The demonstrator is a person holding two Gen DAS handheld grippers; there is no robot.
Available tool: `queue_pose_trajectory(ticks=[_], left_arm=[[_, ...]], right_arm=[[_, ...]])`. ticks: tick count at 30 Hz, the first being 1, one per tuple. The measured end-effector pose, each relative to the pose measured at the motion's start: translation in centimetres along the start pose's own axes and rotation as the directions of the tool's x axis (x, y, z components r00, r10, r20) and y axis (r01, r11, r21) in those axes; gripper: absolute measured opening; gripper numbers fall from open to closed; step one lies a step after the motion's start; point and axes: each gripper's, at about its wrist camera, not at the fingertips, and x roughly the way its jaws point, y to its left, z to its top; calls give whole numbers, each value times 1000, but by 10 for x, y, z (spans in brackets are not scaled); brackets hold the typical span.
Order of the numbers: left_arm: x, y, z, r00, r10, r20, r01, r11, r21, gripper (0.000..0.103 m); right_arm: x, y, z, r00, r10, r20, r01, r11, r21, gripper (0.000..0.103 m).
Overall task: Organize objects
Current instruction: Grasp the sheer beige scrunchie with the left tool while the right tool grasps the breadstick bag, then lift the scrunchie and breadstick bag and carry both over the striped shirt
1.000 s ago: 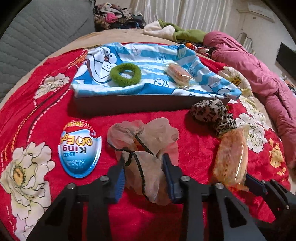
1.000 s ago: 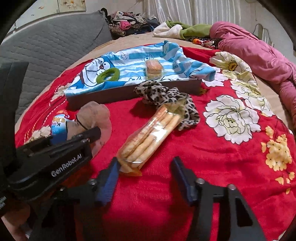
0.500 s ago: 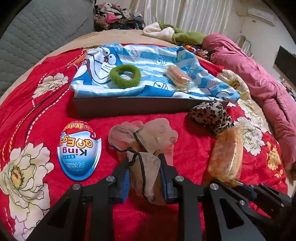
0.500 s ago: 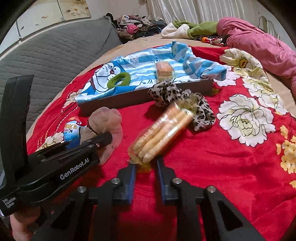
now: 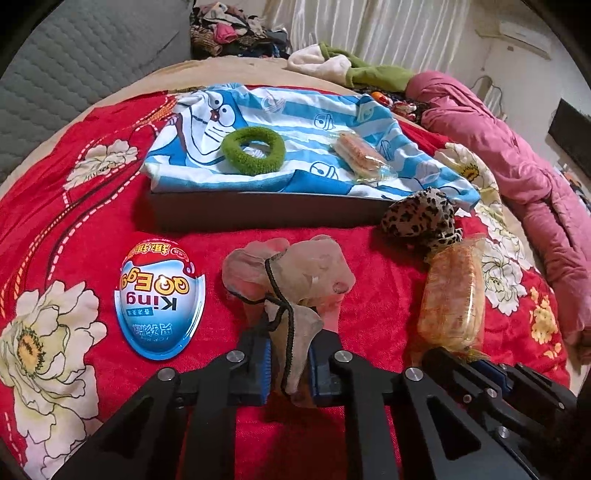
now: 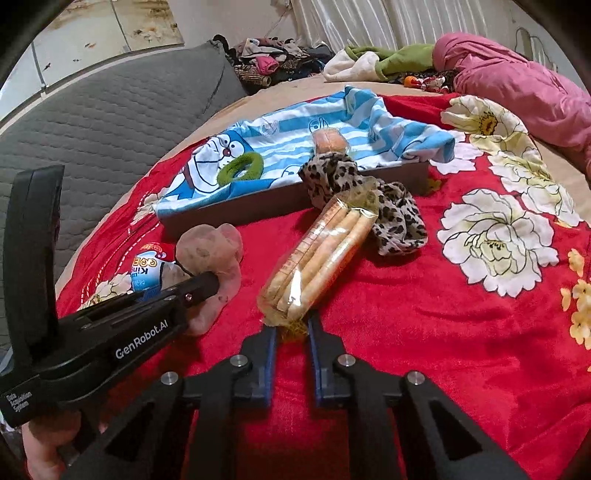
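Observation:
My left gripper [image 5: 289,360] is shut on the near end of a sheer pink scrunchie [image 5: 291,280] with a black cord, on the red bedspread. My right gripper [image 6: 291,341] is shut on the crimped end of a clear pack of biscuit sticks [image 6: 325,254], which also shows in the left wrist view [image 5: 452,295]. A dark tray [image 5: 266,210] covered by a blue Doraemon cloth [image 5: 295,122] holds a green scrunchie [image 5: 253,150] and a wrapped snack [image 5: 360,155]. A leopard scrunchie [image 5: 421,219] lies by the tray's right corner.
A blue egg-shaped King Egg pack [image 5: 160,301] lies left of the pink scrunchie. A pink quilt [image 5: 517,158] runs along the right. A grey quilted headboard [image 6: 103,122] is at the left. Clothes [image 5: 236,29] are piled at the back.
Both grippers have closed: the left on the pink scrunchie, the right on the biscuit pack's end. The pack's far end now lies over the leopard scrunchie.

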Motion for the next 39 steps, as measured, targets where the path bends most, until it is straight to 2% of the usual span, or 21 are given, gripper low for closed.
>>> queue_pose_trajectory(ticks=[6, 13, 21, 39], left_arm=[[-4, 0, 0, 1000, -7, 14, 7, 1000, -2, 9], [-16, 2, 1, 999, -29, 34, 30, 999, -13, 8], [-37, 3, 3, 998, -23, 60, 24, 1000, -11, 8], [-123, -9, 2, 982, 25, 187, -27, 1000, 7, 8]], right_arm=[[-5, 4, 0, 1000, 4, 10, -4, 1000, -18, 15], [-13, 5, 2, 1000, 10, 21, -10, 1000, -25, 15], [-28, 12, 3, 999, 28, 44, -26, 999, -43, 15], [-100, 36, 9, 984, 44, 175, -27, 995, -98, 15]])
